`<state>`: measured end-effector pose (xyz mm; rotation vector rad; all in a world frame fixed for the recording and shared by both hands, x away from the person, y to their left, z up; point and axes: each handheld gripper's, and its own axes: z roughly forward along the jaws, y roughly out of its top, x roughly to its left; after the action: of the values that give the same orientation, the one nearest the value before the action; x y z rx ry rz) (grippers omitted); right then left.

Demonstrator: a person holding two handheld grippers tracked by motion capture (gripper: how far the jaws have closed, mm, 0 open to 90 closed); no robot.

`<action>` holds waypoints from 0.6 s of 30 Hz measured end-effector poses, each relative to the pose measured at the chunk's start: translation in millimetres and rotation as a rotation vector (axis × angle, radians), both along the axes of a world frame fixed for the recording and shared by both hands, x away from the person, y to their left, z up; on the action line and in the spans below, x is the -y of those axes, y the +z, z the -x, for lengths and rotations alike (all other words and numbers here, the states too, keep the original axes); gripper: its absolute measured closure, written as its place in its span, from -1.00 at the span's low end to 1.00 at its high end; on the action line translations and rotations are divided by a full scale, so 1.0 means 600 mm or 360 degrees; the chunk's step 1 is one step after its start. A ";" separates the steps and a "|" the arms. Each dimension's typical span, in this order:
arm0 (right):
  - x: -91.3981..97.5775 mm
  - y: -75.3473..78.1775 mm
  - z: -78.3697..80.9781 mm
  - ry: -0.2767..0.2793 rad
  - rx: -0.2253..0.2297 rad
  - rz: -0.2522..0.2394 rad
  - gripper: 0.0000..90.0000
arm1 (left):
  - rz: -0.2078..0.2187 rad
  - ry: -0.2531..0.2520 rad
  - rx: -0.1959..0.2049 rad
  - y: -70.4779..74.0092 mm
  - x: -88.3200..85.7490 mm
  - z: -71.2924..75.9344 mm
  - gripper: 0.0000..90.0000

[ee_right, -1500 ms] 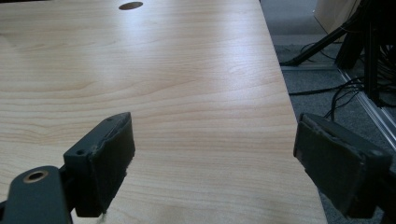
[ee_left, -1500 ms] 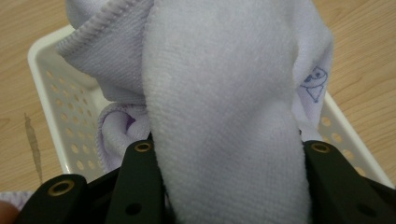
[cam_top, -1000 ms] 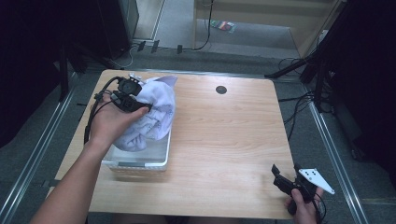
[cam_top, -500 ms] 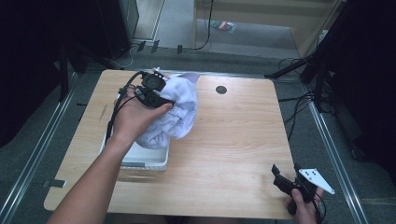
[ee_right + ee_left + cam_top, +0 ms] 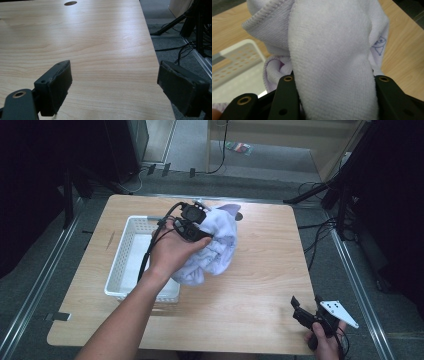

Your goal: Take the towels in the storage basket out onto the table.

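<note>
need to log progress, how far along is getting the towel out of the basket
Done: the left gripper is shut on the lilac towel and holds it lifted, mostly over the table beside the white basket. In hand: carrying it. Left: setting it down and letting go. The right gripper waits open near the table's corner.

Looked like lab or recording studio, not home. Bare wooden table (image 5: 260,285) with cable hole (image 5: 70,3) stood on grey carpet floor (image 5: 280,165), fenced by aluminium rails (image 5: 357,275). Black cables (image 5: 320,227) trailed across floor; dark stands (image 5: 345,195) and black-draped surroundings ringed table. Plywood panel (image 5: 280,132) stood behind.
</note>
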<state>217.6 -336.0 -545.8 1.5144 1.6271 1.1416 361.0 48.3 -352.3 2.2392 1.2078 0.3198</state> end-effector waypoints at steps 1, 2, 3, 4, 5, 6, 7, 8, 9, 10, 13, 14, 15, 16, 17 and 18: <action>0.000 0.000 0.000 -0.0001 0.0000 -0.0001 -0.72 | -0.0004 -0.0008 -0.0001 -0.003 0.008 0.000 0.30; 0.000 0.000 0.000 -0.0001 0.0000 -0.0001 -0.72 | -0.0003 -0.0018 -0.0002 -0.006 0.014 0.001 0.30; 0.000 0.000 0.000 -0.0001 0.0000 -0.0001 -0.72 | 0.0001 -0.0023 -0.0005 -0.010 0.021 0.001 0.30; 0.000 0.000 0.000 0.0001 0.0006 0.0003 -0.72 | 0.0013 -0.0027 -0.0009 -0.018 0.035 0.001 0.30; 0.000 0.000 0.000 0.0001 0.0006 0.0003 -0.72 | 0.0013 -0.0027 -0.0009 -0.018 0.035 0.001 0.30; 0.000 0.000 0.000 -0.0001 0.0004 -0.0001 -0.72 | 0.0011 -0.0033 -0.0006 -0.023 0.043 0.001 0.30; 0.000 0.000 0.000 0.0002 0.0004 0.0000 -0.72 | 0.0018 -0.0035 -0.0012 -0.029 0.049 0.002 0.30; 0.000 0.000 0.000 0.0001 0.0003 -0.0002 -0.72 | 0.0018 -0.0038 -0.0022 -0.033 0.053 0.002 0.30; 0.000 0.000 0.000 0.0001 0.0003 -0.0001 -0.72 | 0.0022 -0.0047 -0.0032 -0.045 0.063 0.001 0.29; 0.000 0.000 0.000 0.0001 0.0003 -0.0001 -0.72 | 0.0022 -0.0047 -0.0032 -0.045 0.063 0.001 0.29; 0.000 0.000 0.000 0.0001 0.0005 -0.0003 -0.72 | 0.0025 -0.0052 -0.0062 -0.066 0.072 -0.001 0.29; 0.000 0.000 0.000 0.0001 0.0005 -0.0003 -0.72 | 0.0022 -0.0051 -0.0073 -0.074 0.075 -0.001 0.29; 0.000 0.000 0.000 0.0000 0.0004 -0.0002 -0.72 | 0.0018 -0.0052 -0.0079 -0.082 0.077 -0.002 0.29; 0.000 0.000 0.000 0.0000 0.0004 -0.0004 -0.72 | 0.0020 -0.0040 -0.0088 -0.098 0.080 -0.003 0.28; 0.000 0.000 0.000 0.0000 0.0004 -0.0004 -0.72 | 0.0020 -0.0040 -0.0088 -0.098 0.080 -0.003 0.27; 0.000 0.000 0.000 0.0000 0.0005 -0.0003 -0.72 | 0.0032 -0.0041 -0.0098 -0.106 0.079 -0.004 0.27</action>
<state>217.4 -336.2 -545.7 1.5132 1.6243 1.1452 363.4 0.6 -416.1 2.2603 1.2070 0.2293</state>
